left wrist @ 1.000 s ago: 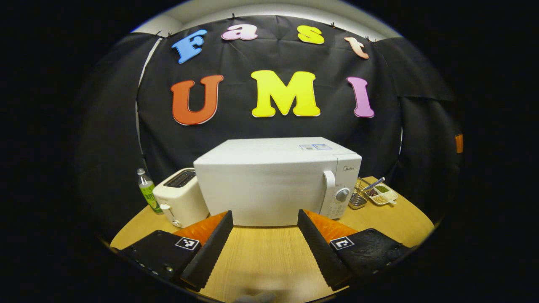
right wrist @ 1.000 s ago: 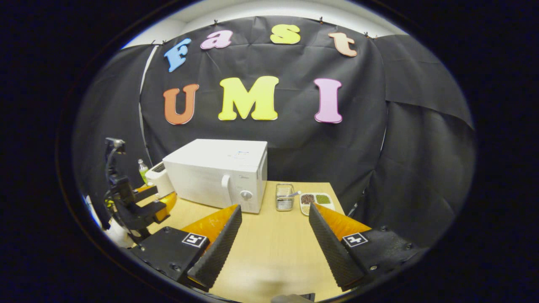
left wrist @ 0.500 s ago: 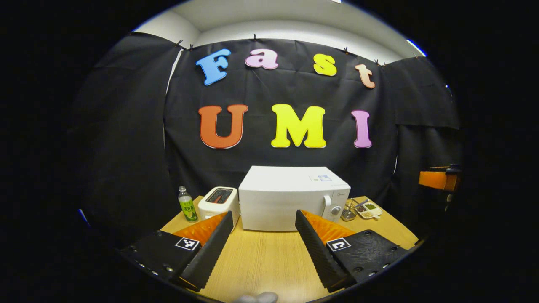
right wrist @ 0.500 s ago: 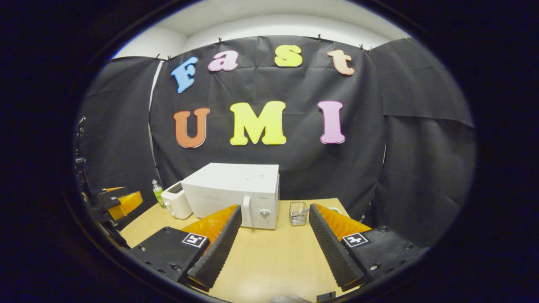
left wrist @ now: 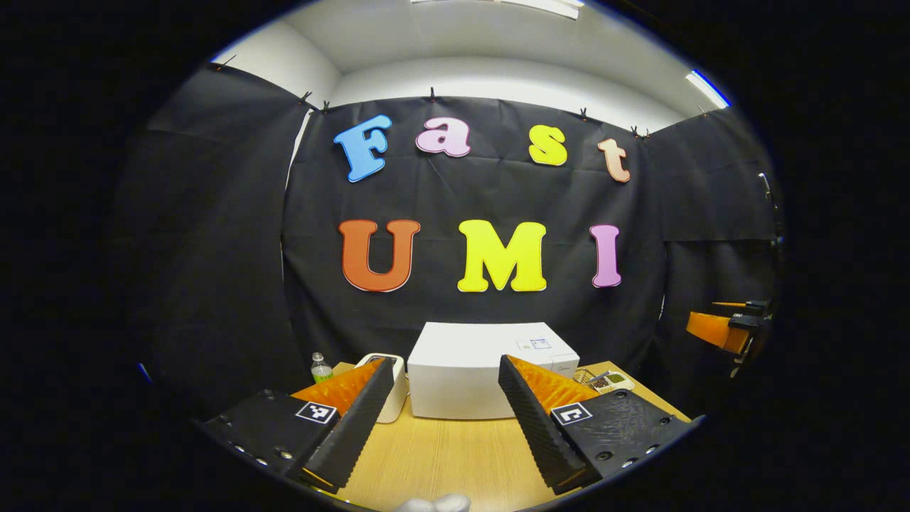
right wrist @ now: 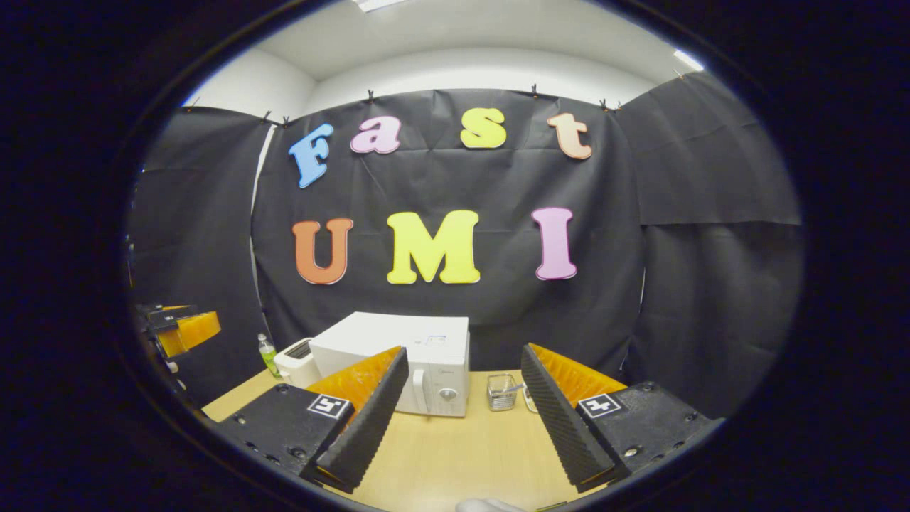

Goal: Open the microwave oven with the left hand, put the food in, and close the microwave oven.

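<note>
Left gripper view, microwave oven (left wrist: 490,377): white, door closed, standing on the table (left wrist: 455,455) at the far side, at 12 o'clock from the left tool (left wrist: 444,412), well apart from it.
Food: a divided tray (left wrist: 611,382) with dark and green portions, at 3 o'clock of the oven, partly hidden behind a finger.
Left tool: fingers spread wide, holding nothing, hovering over bare table.
Right gripper view, microwave oven (right wrist: 419,359): at 11 o'clock from the right tool (right wrist: 462,419), handle and dial facing the camera, far off.
Right tool: fingers wide apart, nothing between them.
Wire basket (right wrist: 501,392): just right of the oven, between the right tool's fingers in the view.
Toaster (right wrist: 298,361): white, touching or just beside the oven at its 9 o'clock.
Bottle (right wrist: 268,355): green-labelled, left of the toaster.
Other tool: the left one shows at 9 o'clock in the right gripper view, off the table's edge.
</note>
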### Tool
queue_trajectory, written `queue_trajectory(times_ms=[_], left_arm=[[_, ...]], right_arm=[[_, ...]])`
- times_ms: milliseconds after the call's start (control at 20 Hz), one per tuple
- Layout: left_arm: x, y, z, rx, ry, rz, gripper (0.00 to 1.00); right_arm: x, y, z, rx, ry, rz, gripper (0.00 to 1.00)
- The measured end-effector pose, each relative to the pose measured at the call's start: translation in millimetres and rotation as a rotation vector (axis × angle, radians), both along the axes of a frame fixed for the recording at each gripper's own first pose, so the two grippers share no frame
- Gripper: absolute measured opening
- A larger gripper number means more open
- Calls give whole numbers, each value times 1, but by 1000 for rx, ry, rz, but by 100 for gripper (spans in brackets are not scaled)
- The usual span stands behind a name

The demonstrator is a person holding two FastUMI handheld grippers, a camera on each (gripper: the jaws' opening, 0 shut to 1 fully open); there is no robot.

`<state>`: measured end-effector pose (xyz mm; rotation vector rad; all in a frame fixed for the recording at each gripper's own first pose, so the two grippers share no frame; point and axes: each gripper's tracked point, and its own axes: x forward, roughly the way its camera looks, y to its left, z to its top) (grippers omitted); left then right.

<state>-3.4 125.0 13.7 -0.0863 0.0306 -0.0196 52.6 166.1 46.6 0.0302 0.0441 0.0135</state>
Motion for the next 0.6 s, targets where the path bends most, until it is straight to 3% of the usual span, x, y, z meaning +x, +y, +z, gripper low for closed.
queue_trajectory(times_ms=[200,250,350,400,450,500,600], left_arm=[[4,-2,-1,-2,11,-5,94],[5,-2,-2,-3,15,-5,94],[8,1,0,6,10,0,94],[8,0,2,9,6,-1,94],[7,0,3,10,2,-3,94],[8,0,6,10,-3,-6,94],[8,2,12,13,-15,-6,93]], right_arm=[[-1,-1,4,-11,0,-9,100],[0,-1,6,-12,-4,-11,94],[-2,-5,12,-21,-22,-26,93],[-2,-5,15,-22,-27,-29,100],[-2,-4,15,-17,-24,-28,93],[-1,-5,15,-8,-21,-28,100],[1,-5,21,4,-27,-31,100]])
